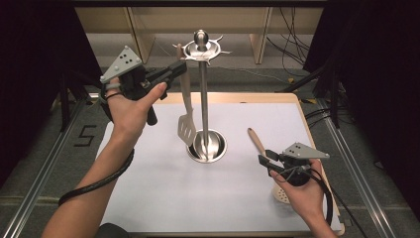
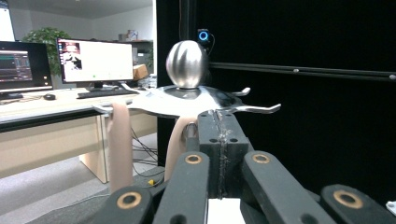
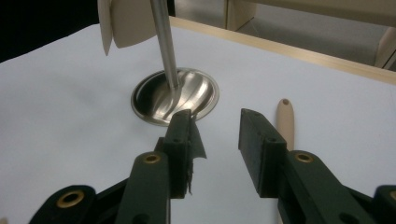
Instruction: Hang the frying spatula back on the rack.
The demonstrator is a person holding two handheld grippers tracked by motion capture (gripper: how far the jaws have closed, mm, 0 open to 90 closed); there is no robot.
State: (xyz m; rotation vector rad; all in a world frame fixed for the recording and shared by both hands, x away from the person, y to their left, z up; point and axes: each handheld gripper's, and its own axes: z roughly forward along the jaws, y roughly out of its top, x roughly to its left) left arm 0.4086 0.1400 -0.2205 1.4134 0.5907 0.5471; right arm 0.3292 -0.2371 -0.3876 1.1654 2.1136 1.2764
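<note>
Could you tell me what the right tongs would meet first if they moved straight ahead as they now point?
Probably the steel dish base of the utensil stand; the open right tongs aim just past its near rim, though depth is uncertain.

White-topped table point(image 1: 163, 198) with a steel stand's round base point(image 1: 207, 147) and, seemingly, a beige slotted spoon point(image 1: 258, 144).

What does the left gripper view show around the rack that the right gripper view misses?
Left gripper view: the rack's ball knob, hook disc, and the left gripper shut at the disc beside a beige handle; monitors behind.
Right gripper view: the rack's dished base, the open right gripper, a wooden handle on the white mat.
Both: the same rack.
</note>
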